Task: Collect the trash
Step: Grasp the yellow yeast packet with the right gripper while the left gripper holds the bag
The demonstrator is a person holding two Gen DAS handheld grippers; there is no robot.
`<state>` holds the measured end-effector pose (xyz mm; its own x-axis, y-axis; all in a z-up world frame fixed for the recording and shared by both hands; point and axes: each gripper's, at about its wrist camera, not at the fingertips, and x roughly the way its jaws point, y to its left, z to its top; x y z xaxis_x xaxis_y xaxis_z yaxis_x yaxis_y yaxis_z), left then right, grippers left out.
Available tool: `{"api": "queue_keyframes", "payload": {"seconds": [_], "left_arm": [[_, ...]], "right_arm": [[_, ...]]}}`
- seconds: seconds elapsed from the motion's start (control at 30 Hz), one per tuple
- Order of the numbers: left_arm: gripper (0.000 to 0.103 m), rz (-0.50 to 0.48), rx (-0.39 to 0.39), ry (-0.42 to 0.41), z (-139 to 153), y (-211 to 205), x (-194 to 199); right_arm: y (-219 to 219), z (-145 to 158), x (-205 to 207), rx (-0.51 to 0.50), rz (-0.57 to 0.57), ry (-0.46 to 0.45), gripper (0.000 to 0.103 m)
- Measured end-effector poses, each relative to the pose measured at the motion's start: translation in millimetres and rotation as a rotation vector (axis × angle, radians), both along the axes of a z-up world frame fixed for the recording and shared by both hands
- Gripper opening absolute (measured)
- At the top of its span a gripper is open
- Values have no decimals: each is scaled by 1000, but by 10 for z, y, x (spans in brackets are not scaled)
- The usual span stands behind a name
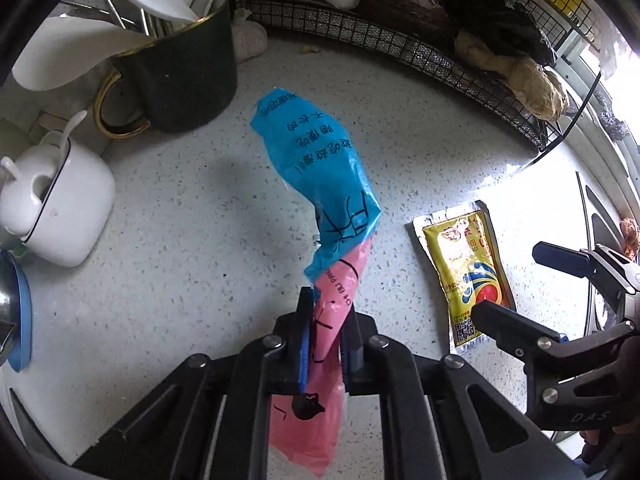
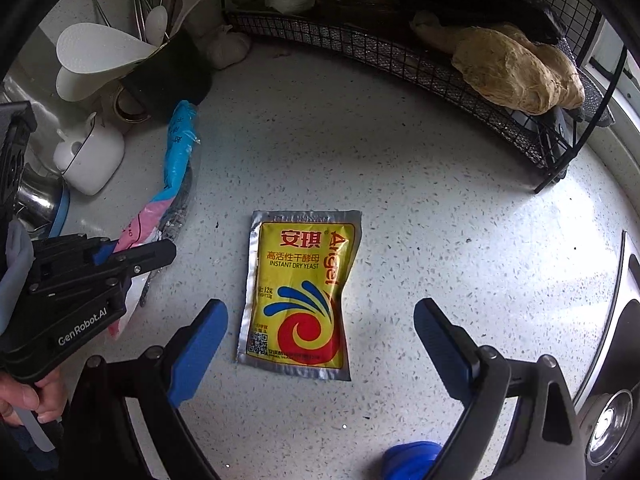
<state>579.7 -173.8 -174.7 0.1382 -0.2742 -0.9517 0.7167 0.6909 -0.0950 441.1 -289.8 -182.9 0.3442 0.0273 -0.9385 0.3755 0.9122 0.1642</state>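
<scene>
Meanwhile, the left gripper (image 1: pixel 326 340) is pinching a pink-and-blue wrapper (image 1: pixel 320 184) above the counter (image 1: pixel 180 240), while the right gripper (image 2: pixel 320 344) is hovering wide open, empty, over a yeast packet (image 2: pixel 302 292) lying flat.

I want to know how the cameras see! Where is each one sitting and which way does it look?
Left wrist: rides on the left tongs, looking steeply down at the counter; its own fingers pinch a blue-and-pink wrapper.
Right wrist: rides on the right tongs, looking down at a yeast packet; its open fingers and a hand show.
Both see: wrapper, packet, green mug, wire rack, each other's tongs.
</scene>
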Motion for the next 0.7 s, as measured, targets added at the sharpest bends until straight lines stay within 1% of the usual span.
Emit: {"api": "queue_keyframes", "payload": {"seconds": [0.13, 0.17, 0.2, 0.33, 0.47, 0.5, 0.53, 0.57, 0.6, 0.63, 0.7], "left_arm": [[9, 34, -9, -17, 41, 111, -53], [9, 42, -4, -23, 37, 134, -55], [9, 52, 3, -30, 27, 166, 31], [9, 72, 11, -31, -15, 246, 31], [9, 79, 18, -42, -39, 248, 10], [9, 78, 25, -49, -105, 71, -4], [9, 78, 34, -55, -118, 67, -19], [9, 81, 38, -54, -128, 77, -31], [9, 87, 38, -48, -115, 133, -24], [9, 96, 41, -41, -119, 155, -32], [9, 110, 51, -49, -93, 225, -45]], "right_arm": [[109, -51, 131, 13, 21, 2, 94], [130, -77, 163, 6, 25, 9, 94], [144, -96, 208, 2, 29, 25, 94], [191, -199, 362, -14, 43, 60, 94], [210, -240, 402, -38, 40, 57, 94], [219, -247, 403, -46, 38, 53, 93], [242, -250, 406, -62, 37, 52, 88], [287, -240, 346, -99, 42, 57, 75], [386, -211, 291, -137, 56, 55, 67], [411, -200, 207, -129, 70, 38, 56], [423, -192, 197, -115, 84, 38, 50]]}}
